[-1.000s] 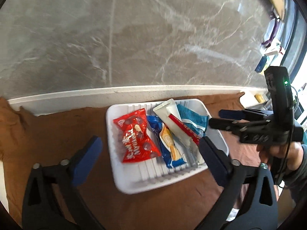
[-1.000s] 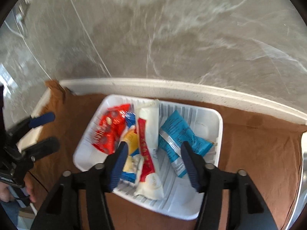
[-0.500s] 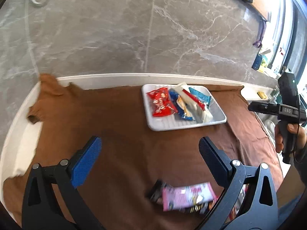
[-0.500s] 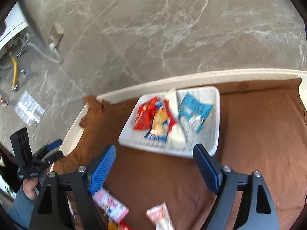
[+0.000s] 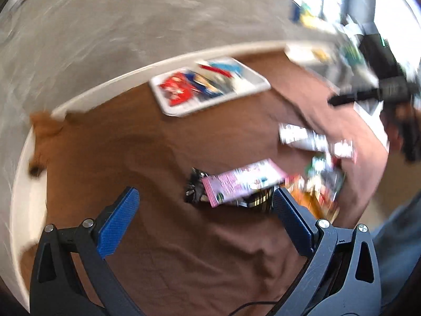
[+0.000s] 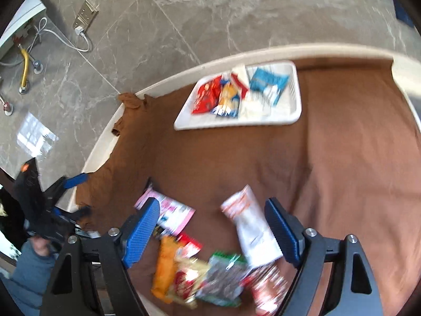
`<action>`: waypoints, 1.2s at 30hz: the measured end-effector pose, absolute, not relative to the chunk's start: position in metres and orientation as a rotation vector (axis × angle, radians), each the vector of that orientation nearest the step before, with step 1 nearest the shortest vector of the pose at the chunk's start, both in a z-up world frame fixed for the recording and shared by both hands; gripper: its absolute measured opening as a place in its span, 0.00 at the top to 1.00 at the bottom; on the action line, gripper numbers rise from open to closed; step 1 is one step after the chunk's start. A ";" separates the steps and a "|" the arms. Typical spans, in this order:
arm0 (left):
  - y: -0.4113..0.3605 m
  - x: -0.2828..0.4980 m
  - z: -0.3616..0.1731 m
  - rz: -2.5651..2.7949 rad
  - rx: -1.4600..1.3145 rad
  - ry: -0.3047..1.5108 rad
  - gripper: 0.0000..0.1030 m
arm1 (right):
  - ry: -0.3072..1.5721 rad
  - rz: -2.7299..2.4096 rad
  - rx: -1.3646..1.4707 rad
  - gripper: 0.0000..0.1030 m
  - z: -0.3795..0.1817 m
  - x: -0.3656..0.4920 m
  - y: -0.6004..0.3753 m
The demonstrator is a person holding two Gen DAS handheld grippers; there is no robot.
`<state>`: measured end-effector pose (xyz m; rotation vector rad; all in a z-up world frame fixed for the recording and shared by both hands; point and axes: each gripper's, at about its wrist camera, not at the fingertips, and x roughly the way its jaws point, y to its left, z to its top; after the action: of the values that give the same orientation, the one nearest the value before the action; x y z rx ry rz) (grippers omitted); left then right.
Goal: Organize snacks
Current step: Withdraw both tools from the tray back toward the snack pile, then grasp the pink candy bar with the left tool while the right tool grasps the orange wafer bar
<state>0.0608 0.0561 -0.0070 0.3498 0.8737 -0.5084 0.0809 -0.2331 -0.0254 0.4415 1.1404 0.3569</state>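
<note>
Your right hand-held gripper [image 6: 211, 226] had just been opening; its jaws stood wide and empty above the loose snack packets [image 6: 218, 273] on the brown-clothed worktop [image 6: 342, 158]. Your left hand-held gripper [image 5: 202, 210] also gaped, holding nothing. The white tray [image 6: 294, 115] of sorted snacks lay well apart, near the worktop's far edge.

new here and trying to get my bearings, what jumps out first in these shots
The white tray at the far edge of the brown cloth, with bright red, orange and blue packets laid side by side. Then the loose snack pile near the right gripper, whose open jaws frame a white packet.
</note>
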 end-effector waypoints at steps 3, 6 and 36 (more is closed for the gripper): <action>0.034 0.046 -0.018 -0.608 0.574 0.820 0.00 | 1.168 0.348 0.453 0.22 -0.028 0.063 -0.219; 0.013 0.045 -0.025 -0.716 0.746 0.764 0.00 | 1.165 0.329 0.486 0.22 -0.028 0.046 -0.210; -0.053 0.148 -0.106 -1.261 0.928 1.133 0.56 | 1.202 0.251 0.555 0.25 -0.049 -0.018 -0.179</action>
<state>0.1481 -0.0530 -0.1056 0.9275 1.1328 -1.2612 -0.0184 -0.1786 -0.0487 0.5551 1.2017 0.2509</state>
